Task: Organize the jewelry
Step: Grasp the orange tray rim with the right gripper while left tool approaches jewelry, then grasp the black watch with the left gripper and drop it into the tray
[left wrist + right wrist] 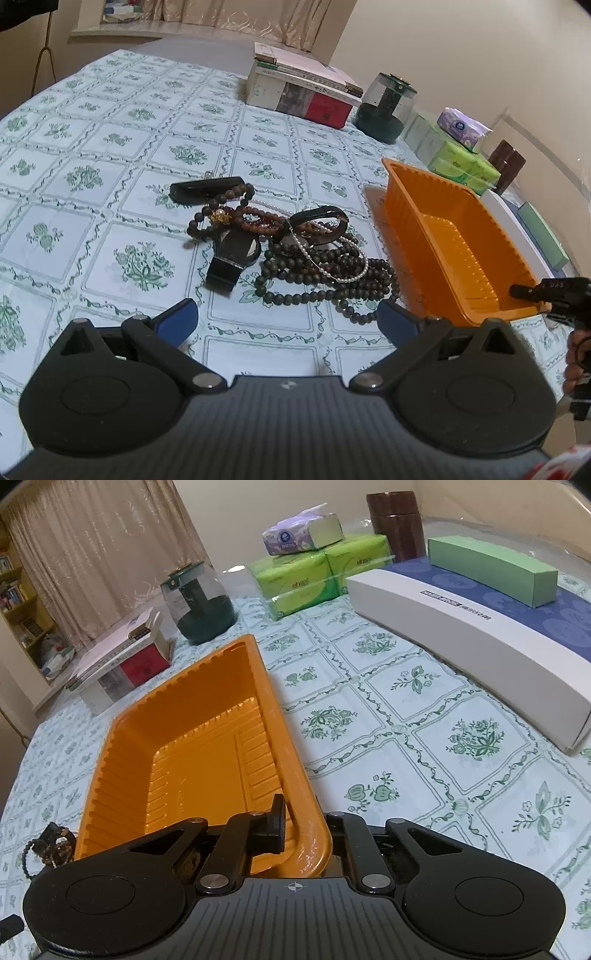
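Note:
A tangled pile of jewelry [295, 251] lies on the patterned tablecloth: dark bead strings [332, 280], a pearl necklace [332, 258], reddish bead bracelets [255, 218], a black watch [232, 258] and a black hair clip [207, 188]. My left gripper [288, 317] is open and empty, just in front of the pile. An empty orange tray [454, 243] stands to the right of the pile. My right gripper [303, 827] is shut on the tray's near rim [306, 812], one finger [277, 823] inside the tray; it also shows in the left wrist view [554, 295].
A stack of books and boxes [303, 92], a dark glass jar [388, 107], tissue packs [314, 576], a brown canister [395, 524] and a long white box [472, 627] with a green box [491, 572] on it stand along the table's far side.

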Tool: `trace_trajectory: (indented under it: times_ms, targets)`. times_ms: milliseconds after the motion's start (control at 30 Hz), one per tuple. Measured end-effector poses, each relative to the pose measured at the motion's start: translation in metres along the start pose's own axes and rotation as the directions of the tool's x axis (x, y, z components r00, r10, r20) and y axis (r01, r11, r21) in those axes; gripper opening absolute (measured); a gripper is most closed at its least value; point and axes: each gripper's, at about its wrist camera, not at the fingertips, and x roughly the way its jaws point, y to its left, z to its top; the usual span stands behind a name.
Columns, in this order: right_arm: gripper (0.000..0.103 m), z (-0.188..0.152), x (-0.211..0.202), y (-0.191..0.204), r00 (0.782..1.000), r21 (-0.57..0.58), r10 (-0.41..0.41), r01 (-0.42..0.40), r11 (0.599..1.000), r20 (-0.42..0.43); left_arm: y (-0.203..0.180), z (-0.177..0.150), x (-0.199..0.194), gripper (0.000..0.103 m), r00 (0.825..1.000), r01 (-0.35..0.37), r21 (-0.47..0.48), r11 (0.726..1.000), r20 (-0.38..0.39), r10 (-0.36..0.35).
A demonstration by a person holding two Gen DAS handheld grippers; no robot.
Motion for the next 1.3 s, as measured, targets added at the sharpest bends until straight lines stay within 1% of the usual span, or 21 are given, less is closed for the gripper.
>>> trace_trajectory:
  times_ms: [100,200,267,367,433,500,600,667,733,800,833,900,967,1100,1300]
  targets:
    - [0.007,0.004,-0.008,0.006,1.000,-0.040,-0.018,0.018,0.999,0.007,0.000,0.002,-0.001,0.101,1.000,-0.015,0.035,0.999,0.008,0.015]
    - [0.006,0.007,-0.018,0.017,0.998,-0.122,-0.058,0.061,0.991,0.026,0.004,0.005,-0.001,0.097,1.000,-0.027,0.062,0.998,0.009,0.027]
    - [0.005,0.008,-0.025,0.024,0.995,-0.184,-0.091,0.099,0.978,0.048,0.006,0.007,0.000,0.094,0.999,-0.036,0.084,0.996,0.007,0.036]
    - [0.005,0.008,-0.035,0.037,0.984,-0.306,-0.150,0.172,0.936,0.094,0.011,0.011,0.002,0.088,0.998,-0.056,0.133,0.990,0.016,0.055]
    - [0.005,0.007,-0.040,0.044,0.978,-0.368,-0.173,0.203,0.907,0.113,0.013,0.014,0.004,0.087,0.997,-0.075,0.167,0.983,0.023,0.072]
    - [0.005,0.006,-0.044,0.051,0.971,-0.429,-0.197,0.237,0.872,0.136,0.014,0.017,0.007,0.081,0.996,-0.090,0.201,0.976,0.026,0.086]
    - [0.005,0.002,-0.049,0.063,0.960,-0.505,-0.226,0.279,0.816,0.165,0.014,0.021,0.018,0.067,0.995,-0.097,0.250,0.963,0.014,0.097]
    - [0.005,0.000,-0.048,0.071,0.955,-0.546,-0.239,0.297,0.784,0.176,0.011,0.021,0.028,0.057,0.993,-0.111,0.293,0.950,0.002,0.115]
    - [0.005,-0.002,-0.048,0.077,0.949,-0.576,-0.252,0.315,0.755,0.190,0.011,0.020,0.036,0.049,0.992,-0.114,0.317,0.942,-0.010,0.123]
    - [0.005,-0.004,-0.047,0.084,0.943,-0.603,-0.262,0.331,0.726,0.203,0.012,0.020,0.046,0.044,0.989,-0.127,0.330,0.935,-0.025,0.144]
    - [0.005,-0.004,-0.047,0.087,0.942,-0.615,-0.265,0.337,0.713,0.208,0.013,0.020,0.050,0.039,0.988,-0.133,0.341,0.931,-0.032,0.152]
    - [0.005,-0.006,-0.045,0.091,0.940,-0.629,-0.269,0.341,0.699,0.211,0.015,0.019,0.055,0.034,0.986,-0.136,0.353,0.926,-0.039,0.160]
    - [0.004,-0.007,-0.044,0.093,0.938,-0.637,-0.274,0.345,0.689,0.212,0.018,0.021,0.057,0.021,0.986,-0.129,0.339,0.932,-0.054,0.156]
    - [0.004,-0.008,-0.043,0.093,0.937,-0.645,-0.283,0.348,0.680,0.207,0.022,0.024,0.052,0.021,0.987,-0.129,0.319,0.939,-0.053,0.154]
    - [0.004,-0.010,-0.042,0.092,0.936,-0.649,-0.298,0.344,0.679,0.186,0.018,0.029,0.035,0.021,0.990,-0.112,0.333,0.936,-0.041,0.133]
